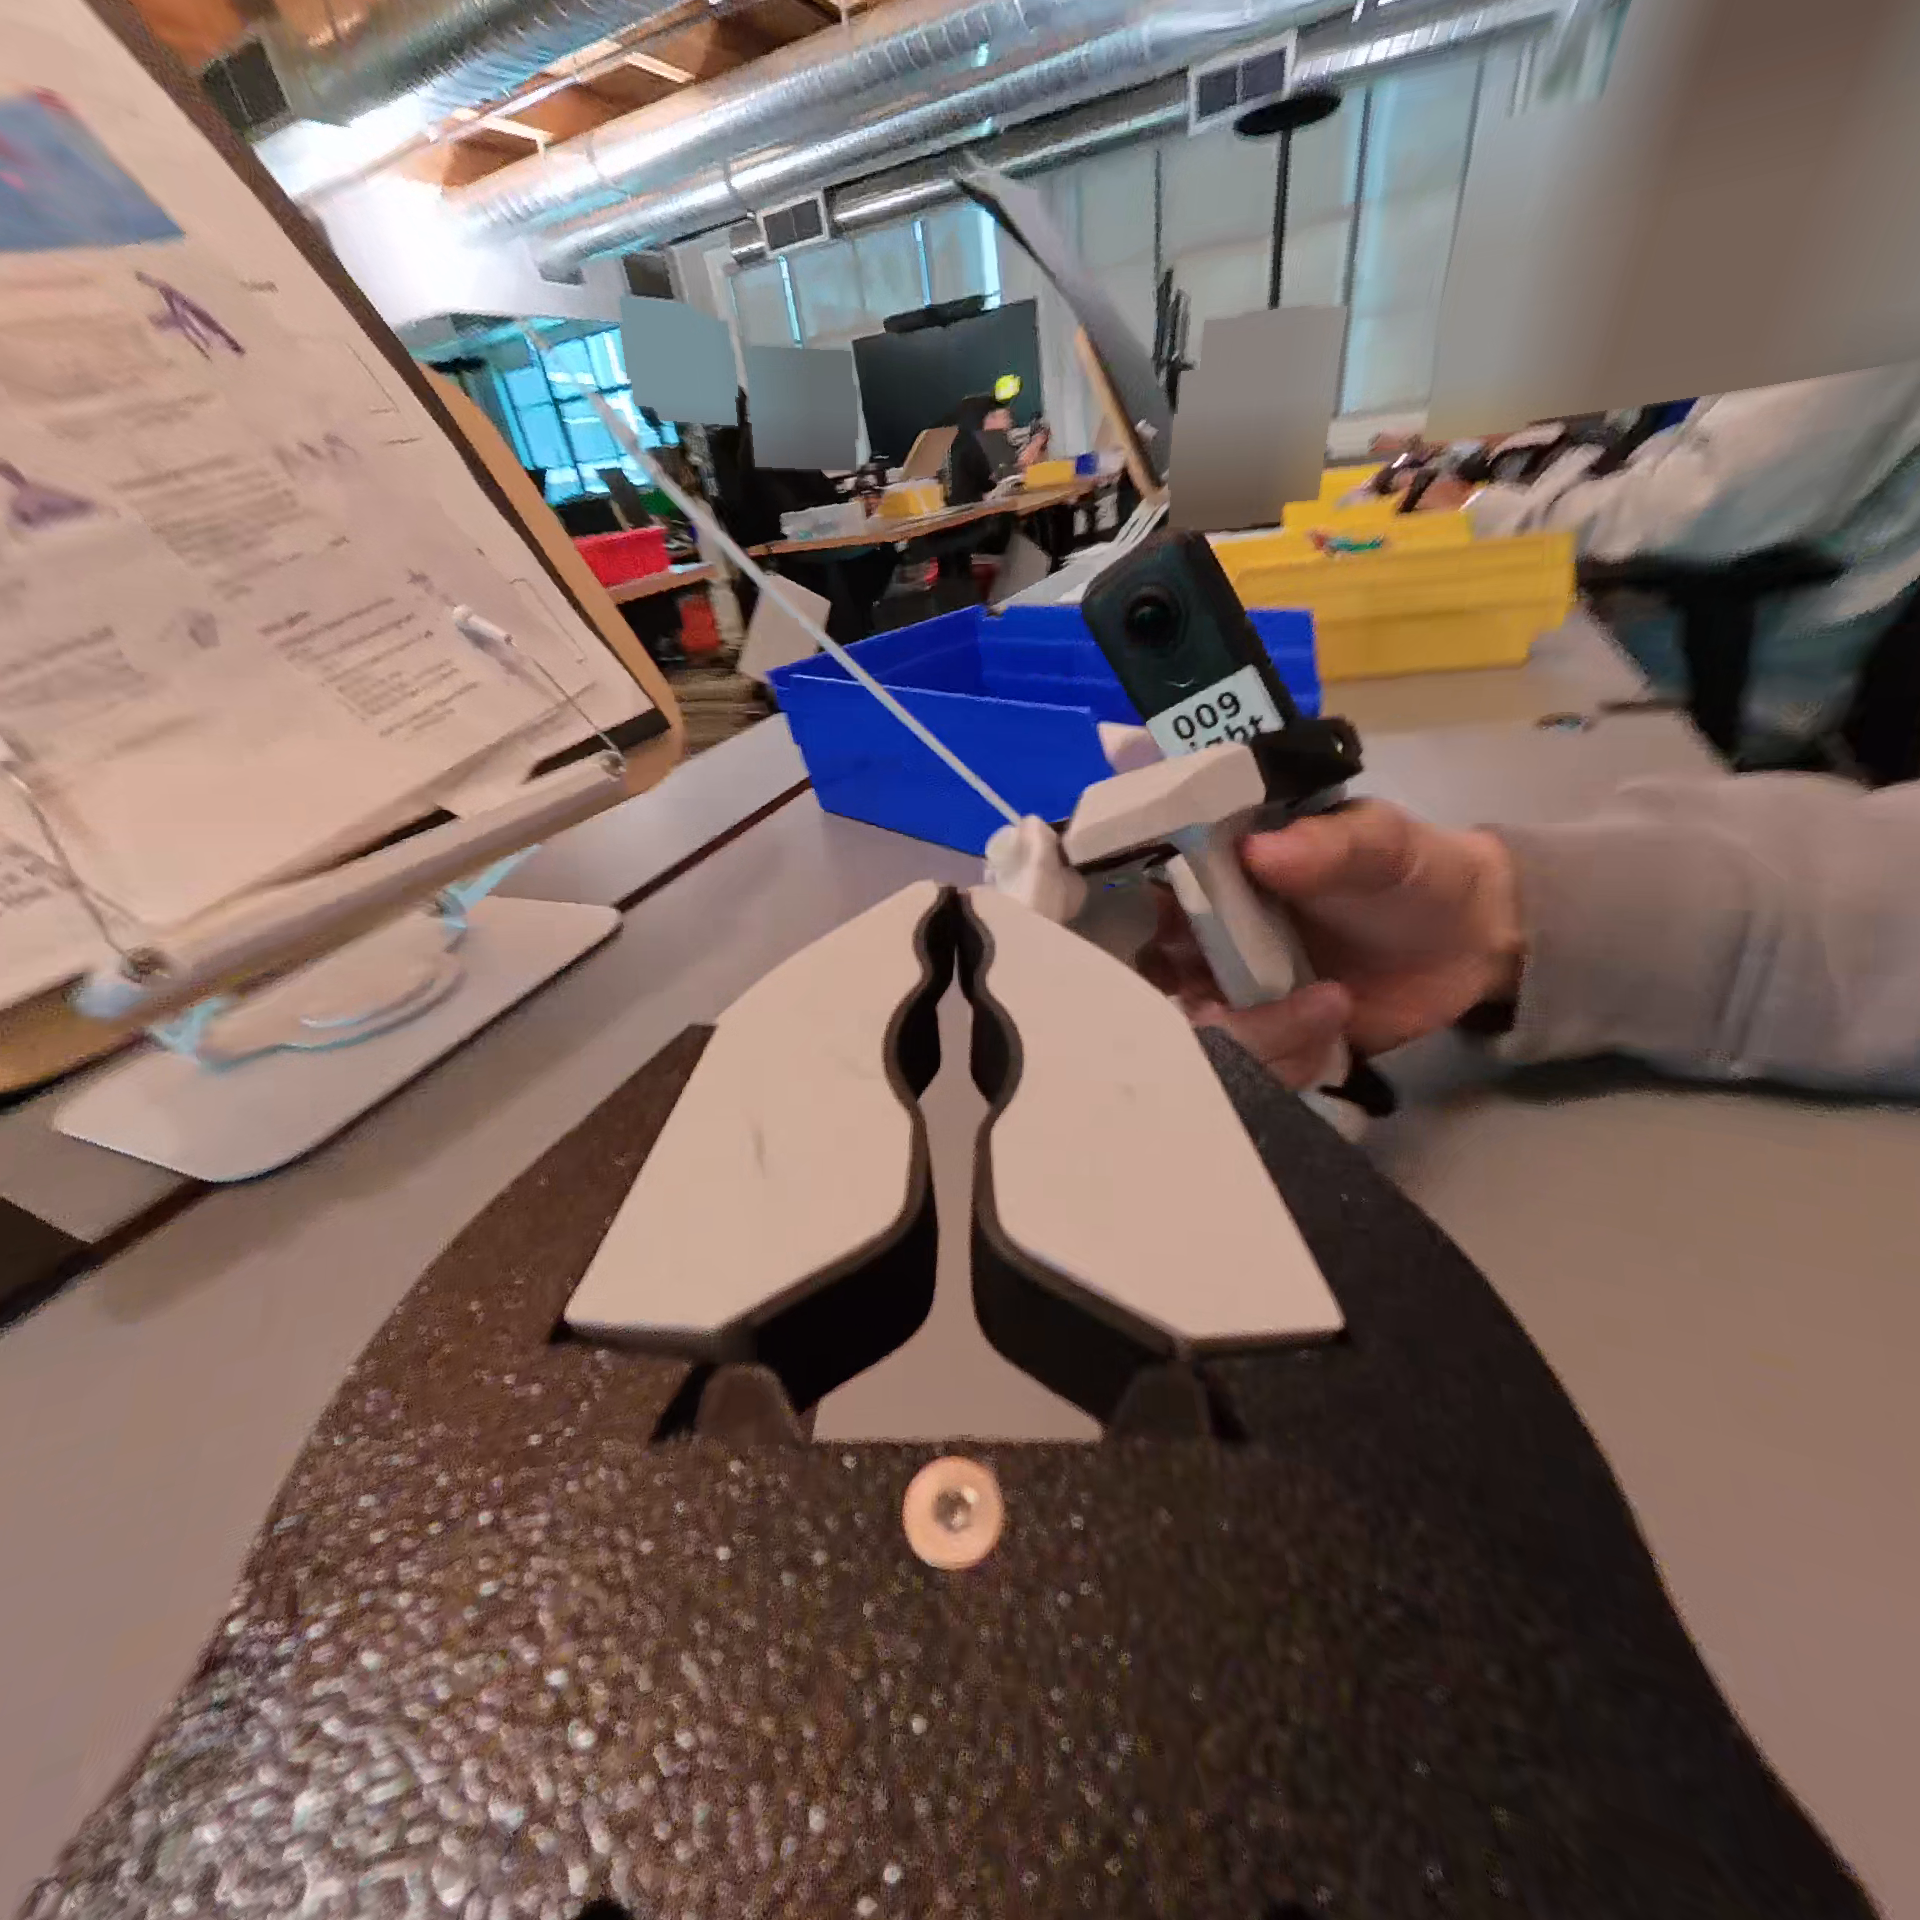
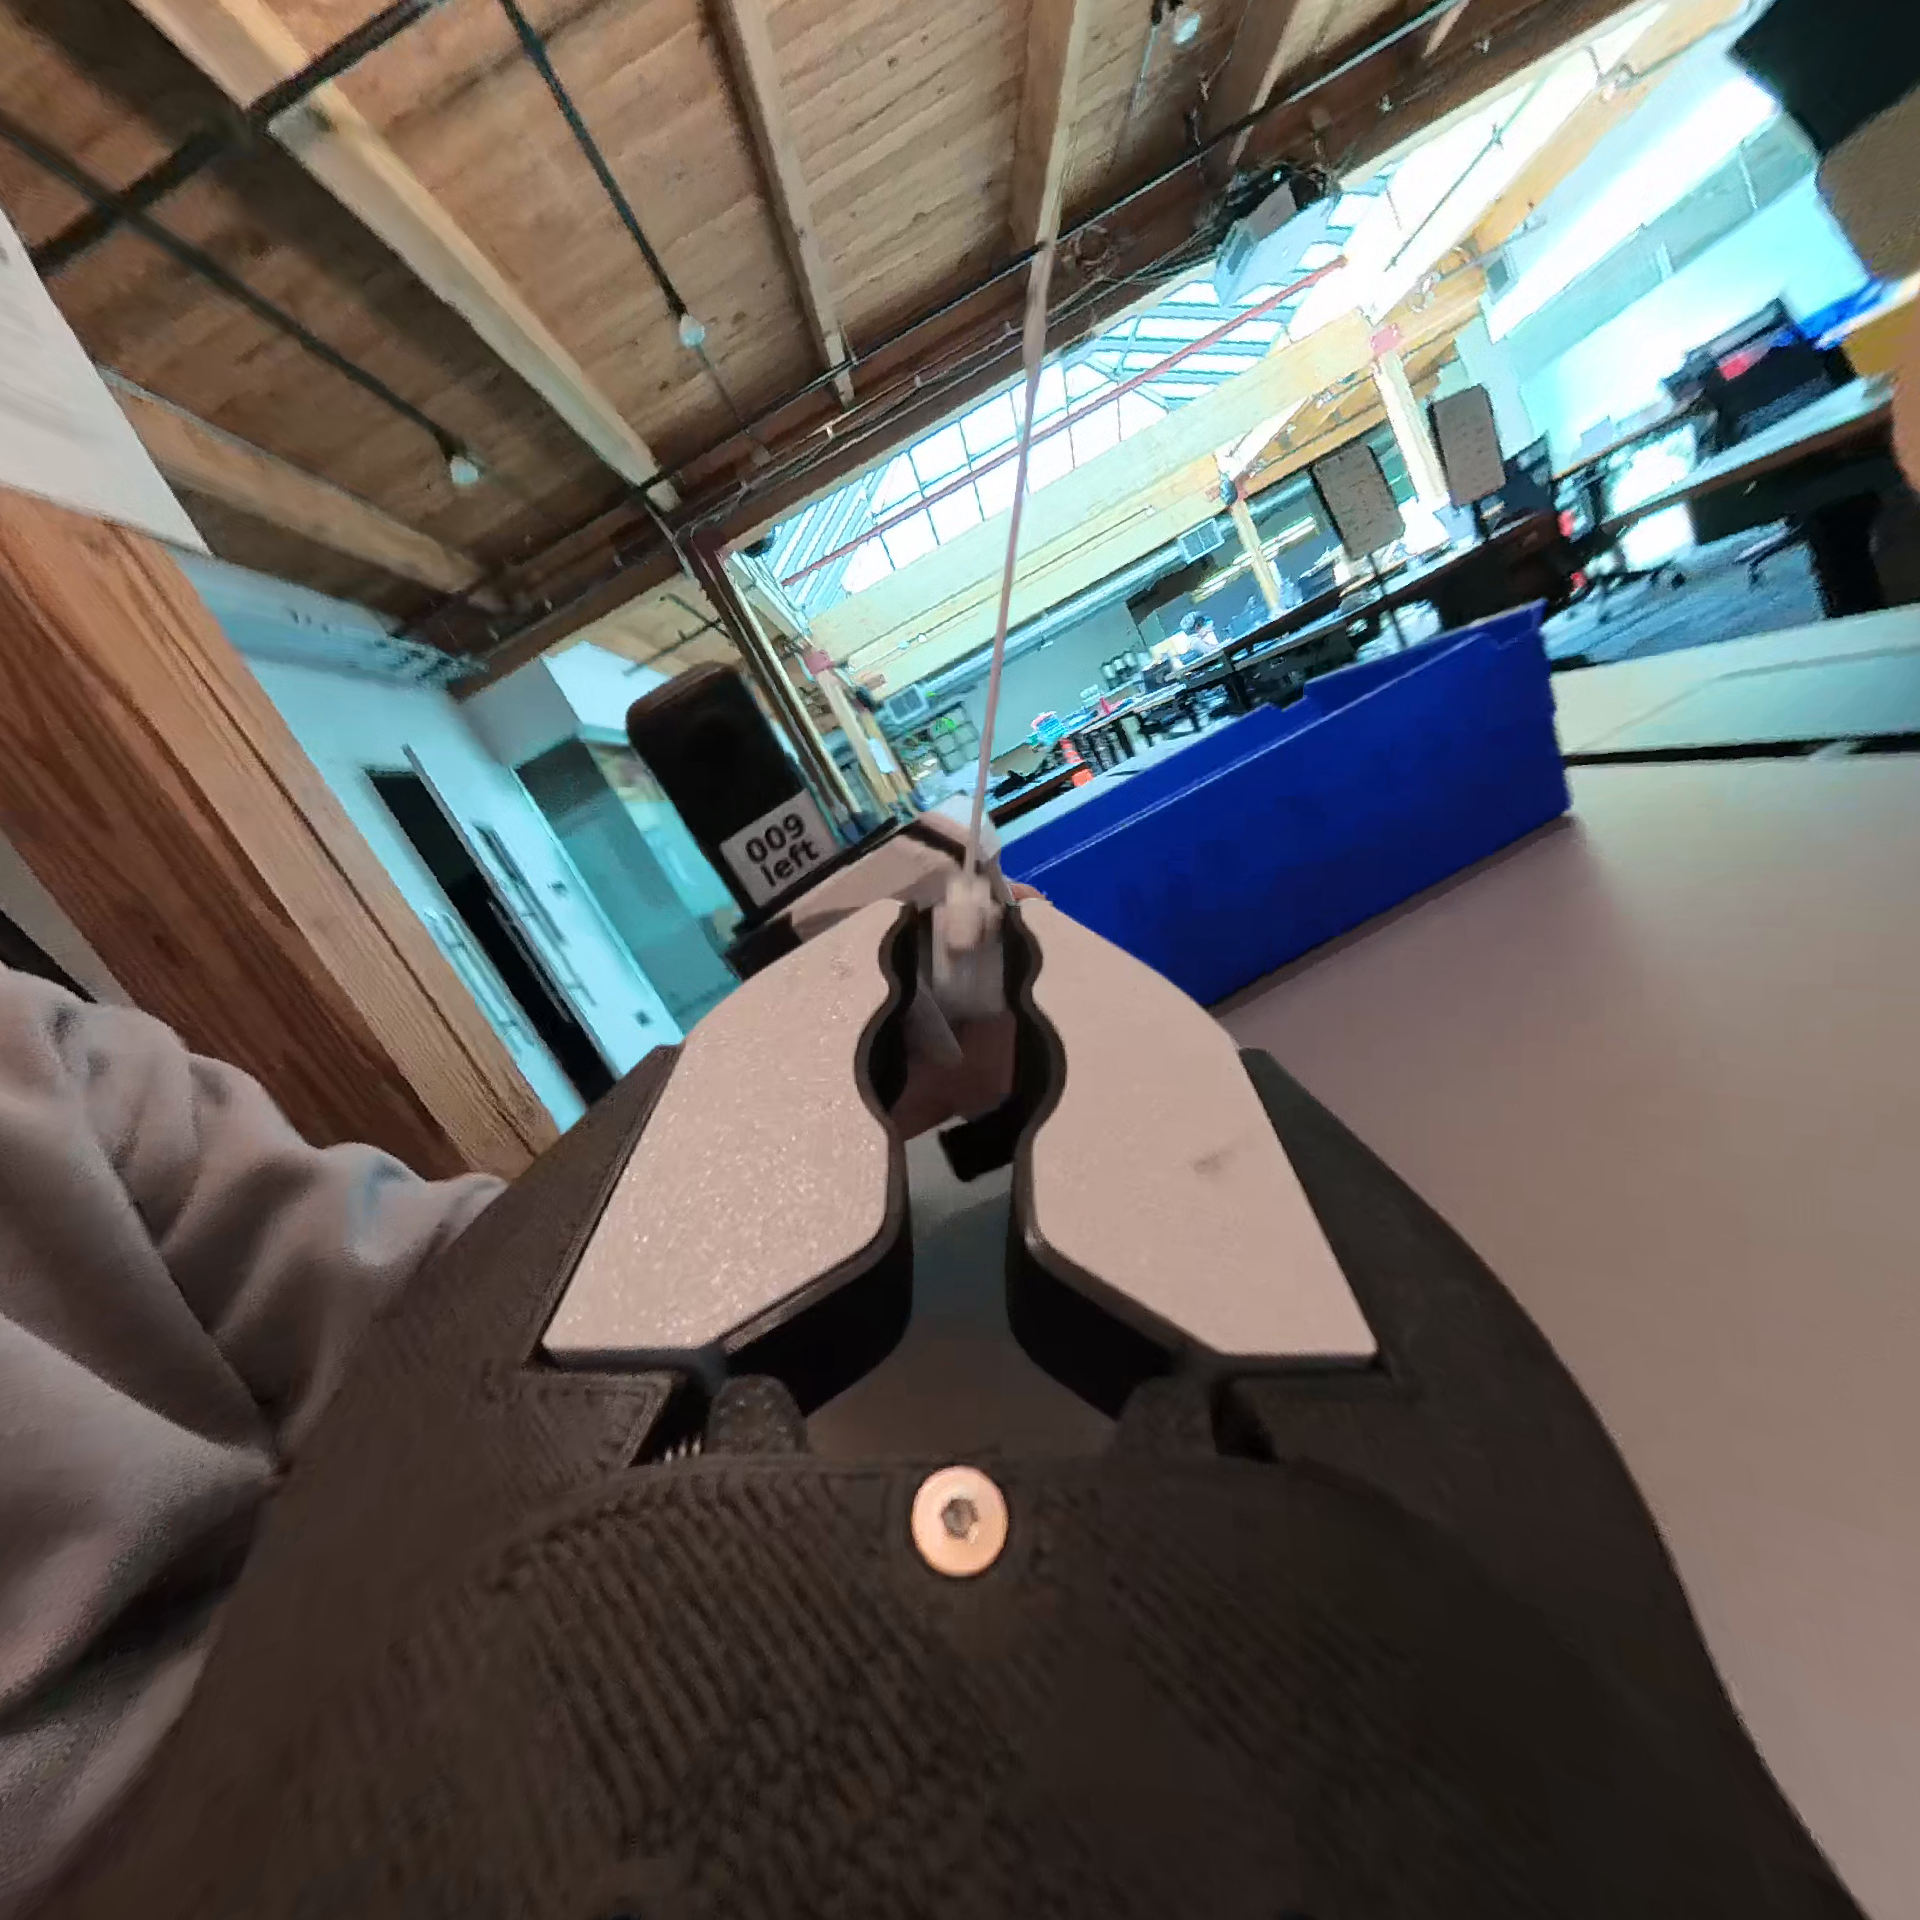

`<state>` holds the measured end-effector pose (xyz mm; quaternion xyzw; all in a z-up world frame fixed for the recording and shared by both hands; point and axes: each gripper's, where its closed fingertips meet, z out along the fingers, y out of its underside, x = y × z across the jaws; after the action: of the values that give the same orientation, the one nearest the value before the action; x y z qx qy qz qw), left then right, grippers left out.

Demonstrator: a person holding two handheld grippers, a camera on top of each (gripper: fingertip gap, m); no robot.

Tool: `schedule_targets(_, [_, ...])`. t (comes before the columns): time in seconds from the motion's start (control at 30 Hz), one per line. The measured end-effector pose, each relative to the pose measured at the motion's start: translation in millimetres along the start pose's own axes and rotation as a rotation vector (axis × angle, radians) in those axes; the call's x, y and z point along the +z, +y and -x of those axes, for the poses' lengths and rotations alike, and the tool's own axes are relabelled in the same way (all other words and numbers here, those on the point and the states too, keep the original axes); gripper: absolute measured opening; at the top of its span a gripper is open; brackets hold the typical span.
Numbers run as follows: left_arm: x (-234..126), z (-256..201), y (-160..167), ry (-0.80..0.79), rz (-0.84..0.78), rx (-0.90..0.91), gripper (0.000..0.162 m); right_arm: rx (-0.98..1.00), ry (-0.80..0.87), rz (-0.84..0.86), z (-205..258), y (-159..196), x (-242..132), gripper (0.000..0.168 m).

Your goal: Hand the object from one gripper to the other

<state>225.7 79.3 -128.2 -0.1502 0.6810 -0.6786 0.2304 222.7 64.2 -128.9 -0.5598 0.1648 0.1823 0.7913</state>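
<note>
Landmark: the blue bin (image 1: pixel 935 748) on the grey table (image 1: pixel 1662 1351); everything below is placed against it.

Left of the bin: a tilted document stand (image 1: pixel 260 623) with printed sheets, well apart from the work.

Left gripper (image 1: pixel 954 914): in front of the bin, fingers drawn together until the tips nearly meet, with nothing between them (an empty close, as far as I can see).

Object: a thin white rod with a white block at its foot (image 1: pixel 1023 847), just in front of the bin. Its long axis rises from that block up and away to the left, crossing above the bin.

Right gripper (image 2: pixel 961 935): on the bin's right, held by a hand (image 1: pixel 1351 935), clamped on the rod's block end.

Key relation: the block sits just beside and slightly right of the left gripper's tips, so I judge the left gripper would need to spread its fingers before it can receive anything.

Hard to see: the rod's far end runs out of the right wrist view; the exact contact on the block is blurred.
</note>
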Motion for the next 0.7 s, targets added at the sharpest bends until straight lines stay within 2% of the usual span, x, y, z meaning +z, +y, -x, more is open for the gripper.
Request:
schedule_targets(0.07, [-5, 2, -3, 0.039, -0.034, -0.082, 0.0, -0.096, 0.012, 0.029, 5, 0, 2, 0.01])
schedule_targets(0.17, [-9, -2, -6, 0.064, -0.09, -0.013, 0.0, -0.08, 0.025, -0.024, 9, -11, 4, 0.009])
schedule_targets(0.27, [-4, -7, -3, 0.042, -0.078, 0.086, 0.028, 0.054, 0.011, -0.126, 3, -24, -4, 0.009])
schedule_targets(0.33, [1, -9, 1, 0.004, -0.047, 0.189, 0.032, 0.129, 0.029, -0.186, -6, -29, -12, 0.007])
schedule_targets(0.43, [7, -11, 5, -0.077, -0.022, 0.399, 0.032, 0.262, 0.0, -0.221, -12, -30, -15, 0.007])
schedule_targets(0.6, [13, -14, 10, -0.117, 0.003, 0.502, 0.037, 0.278, -0.031, -0.199, -7, -25, -10, 0.007])
schedule_targets(0.7, [16, -17, 14, -0.124, 0.025, 0.558, 0.029, 0.313, -0.042, -0.208, -7, -24, -8, 0.007])
